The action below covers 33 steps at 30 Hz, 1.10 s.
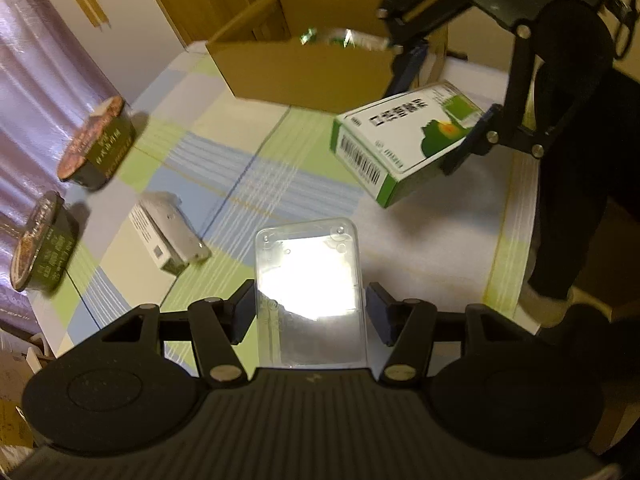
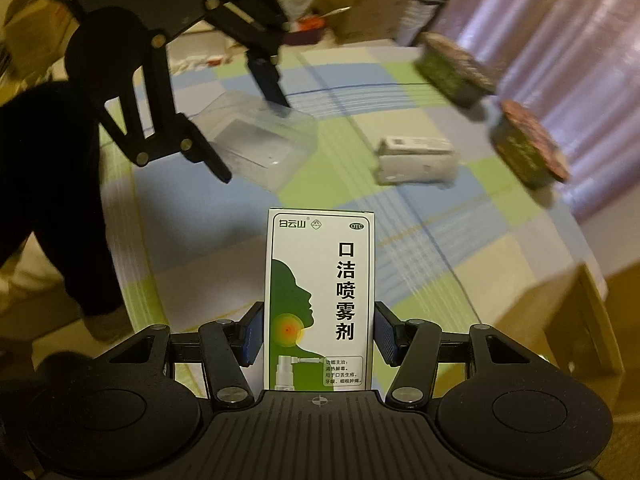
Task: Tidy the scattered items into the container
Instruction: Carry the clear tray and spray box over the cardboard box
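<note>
Green-and-white, the medicine spray carton sits clamped between the blue pads of the right gripper, lifted clear of the table, its long axis running straight out along the fingers with the printed face toward the wrist camera. Seen from the left wrist, the same carton hangs tilted in the air just beside the open cardboard box, barcoded end lowest. The left gripper closes its pads against the two long sides of a clear plastic case, which likewise extends forward along the fingers; whether the case is lifted or rests on the surface cannot be told. Below lies a checked cloth of green, blue and cream. A small white packet lies on the cloth to the left of the case, and two round green-sided tubs sit near the cloth's far edge against a purple curtain. Something shiny and green shows inside the box.
</note>
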Available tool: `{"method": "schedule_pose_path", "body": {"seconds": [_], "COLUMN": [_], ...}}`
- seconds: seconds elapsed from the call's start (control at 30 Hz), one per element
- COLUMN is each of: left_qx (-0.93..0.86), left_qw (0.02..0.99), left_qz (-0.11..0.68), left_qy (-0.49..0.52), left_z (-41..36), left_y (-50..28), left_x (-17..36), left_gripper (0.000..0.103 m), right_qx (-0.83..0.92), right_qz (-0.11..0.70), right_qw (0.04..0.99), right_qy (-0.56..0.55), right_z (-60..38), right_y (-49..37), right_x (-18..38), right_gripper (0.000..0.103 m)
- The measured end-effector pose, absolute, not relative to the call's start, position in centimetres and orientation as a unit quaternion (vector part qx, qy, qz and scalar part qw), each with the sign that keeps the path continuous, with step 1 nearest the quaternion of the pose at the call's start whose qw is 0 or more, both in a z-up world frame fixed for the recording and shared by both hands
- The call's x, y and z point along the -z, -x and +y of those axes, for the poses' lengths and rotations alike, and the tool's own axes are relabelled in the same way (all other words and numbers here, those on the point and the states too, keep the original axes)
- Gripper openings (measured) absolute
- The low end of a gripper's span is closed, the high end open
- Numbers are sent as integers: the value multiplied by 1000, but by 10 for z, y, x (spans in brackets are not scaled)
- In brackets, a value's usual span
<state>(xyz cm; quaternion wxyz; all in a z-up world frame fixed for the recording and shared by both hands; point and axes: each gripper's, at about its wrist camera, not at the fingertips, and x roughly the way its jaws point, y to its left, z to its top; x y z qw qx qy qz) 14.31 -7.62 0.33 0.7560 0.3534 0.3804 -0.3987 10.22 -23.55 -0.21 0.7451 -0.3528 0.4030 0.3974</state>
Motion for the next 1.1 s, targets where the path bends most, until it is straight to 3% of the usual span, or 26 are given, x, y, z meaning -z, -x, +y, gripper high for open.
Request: {"method": "schedule_pose_path", "body": {"seconds": [0.53,1.1], "left_qx": [404,419], "left_qw": [799,790], "left_qz": [361,364], "left_qy": [-260,-261], "left_z": [-148,-207], "left_y": [-127,-138], "left_x": [-45,-46], "left_gripper": [54,54], "right_qx": [-291,-215], "right_qz": [414,422], "right_qw": [819,851], "right_qy": [270,225], "right_z": [-336,-389], "right_y": [-77,-84], "right_x": [-41,-45], "right_gripper": [58,58]}}
